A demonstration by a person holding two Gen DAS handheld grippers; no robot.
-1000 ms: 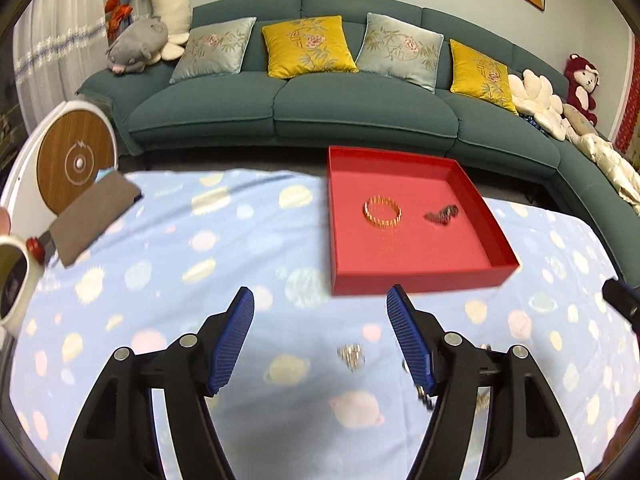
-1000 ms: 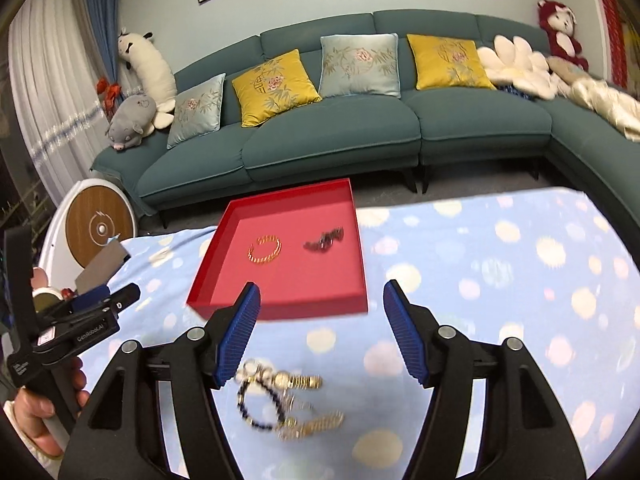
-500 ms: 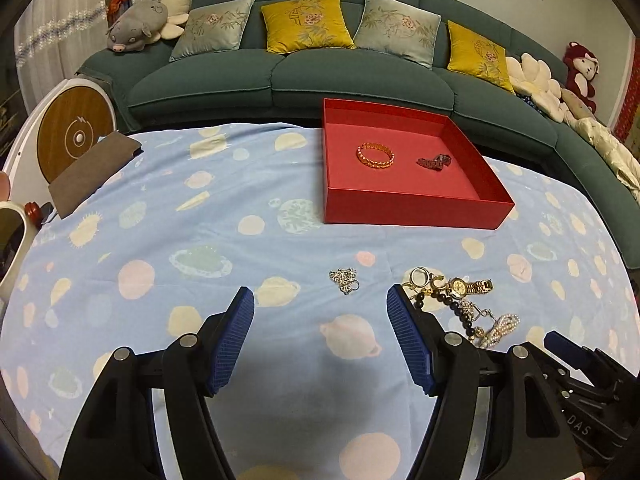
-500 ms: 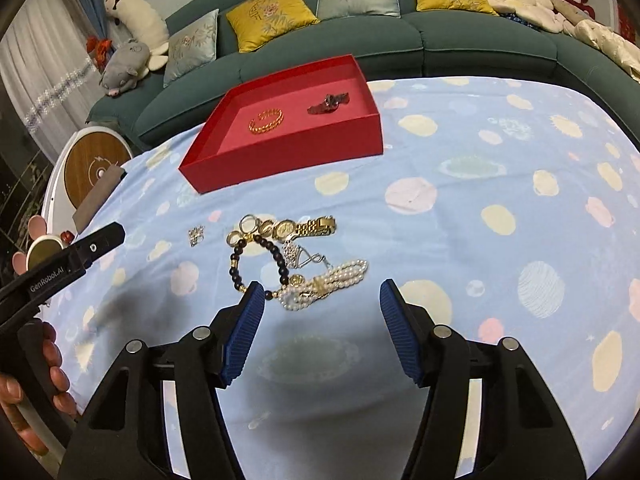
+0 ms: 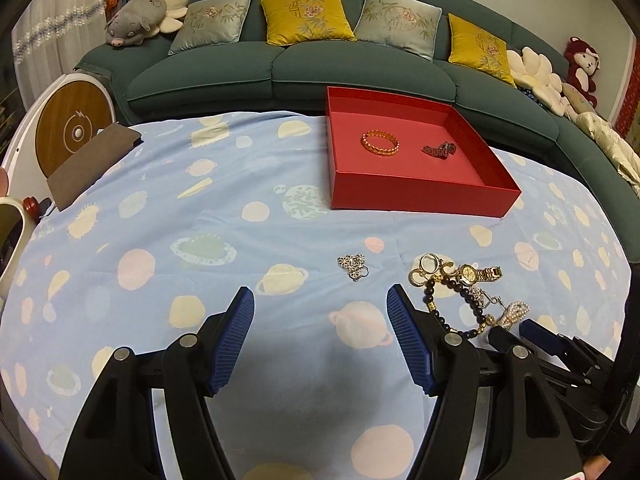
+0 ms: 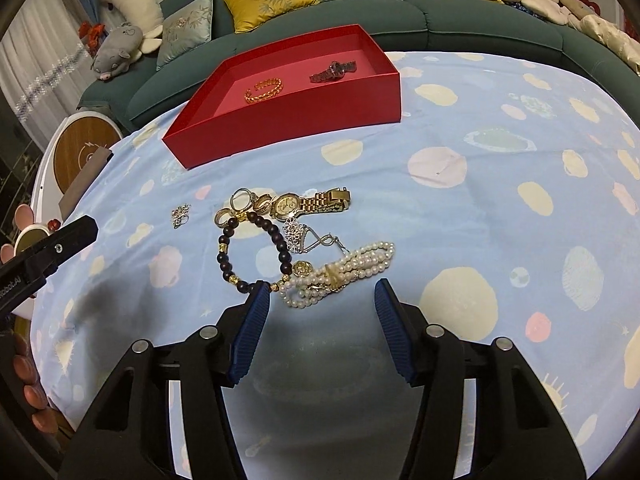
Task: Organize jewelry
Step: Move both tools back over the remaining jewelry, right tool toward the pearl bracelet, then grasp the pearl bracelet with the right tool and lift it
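A red tray [image 5: 424, 192] [image 6: 288, 120] stands on the blue spotted cloth and holds a gold bracelet [image 5: 380, 142] [image 6: 264, 90] and a dark watch [image 5: 439, 149] [image 6: 333, 71]. Loose jewelry lies in front of it: a gold watch [image 6: 308, 203] [image 5: 476, 273], a dark bead bracelet [image 6: 252, 252] [image 5: 456, 304], a pearl bracelet [image 6: 340, 274] [image 5: 514, 313], silver pieces [image 6: 304, 236], rings [image 6: 240, 204] and a small silver brooch [image 5: 353, 265] [image 6: 181, 213]. My left gripper [image 5: 320, 308] is open and empty just short of the brooch. My right gripper [image 6: 320, 304] is open and empty, its tips at the pearl bracelet.
A green sofa [image 5: 280, 64] with cushions runs behind the table. A brown pad [image 5: 88, 160] and a round wooden disc [image 5: 74, 130] sit at the far left. The right gripper shows at the lower right of the left wrist view [image 5: 560, 352].
Both grippers have come down and drawn back toward the near edge of the cloth. The right gripper now hovers at the jewelry pile. Both stay open.
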